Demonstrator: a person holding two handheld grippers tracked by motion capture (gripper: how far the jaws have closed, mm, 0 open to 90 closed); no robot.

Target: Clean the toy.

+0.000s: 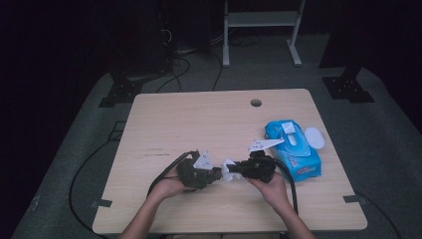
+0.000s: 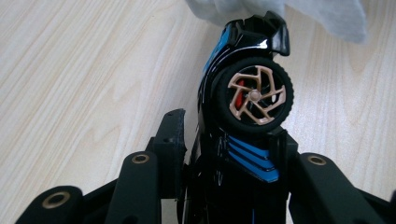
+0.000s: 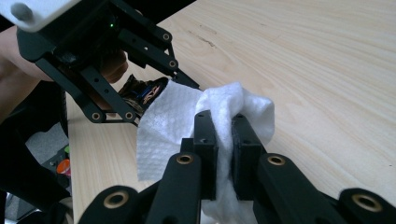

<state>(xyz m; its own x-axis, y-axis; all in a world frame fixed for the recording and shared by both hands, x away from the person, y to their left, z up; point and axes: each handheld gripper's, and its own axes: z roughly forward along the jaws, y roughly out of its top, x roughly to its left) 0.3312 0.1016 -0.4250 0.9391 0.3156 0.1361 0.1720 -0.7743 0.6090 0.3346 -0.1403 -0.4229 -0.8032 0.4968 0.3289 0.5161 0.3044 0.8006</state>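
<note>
The surface point(image 1: 199, 124) is mostly bare across its upper and left parts, so there is open room for moving; its near edge runs just below the hands. At right lies the wipes pack point(image 1: 293, 149), lid up, close to the right edge. At lower centre the left gripper point(image 1: 215, 173) has its jaws closed on the toy car point(image 2: 247, 107), held nose outward. The right gripper point(image 3: 223, 126) has its jaws clamped on a wipe point(image 3: 187, 116) that touches the car's far end. Wiping looks under way; I judge most of the car still uncleaned.
</note>
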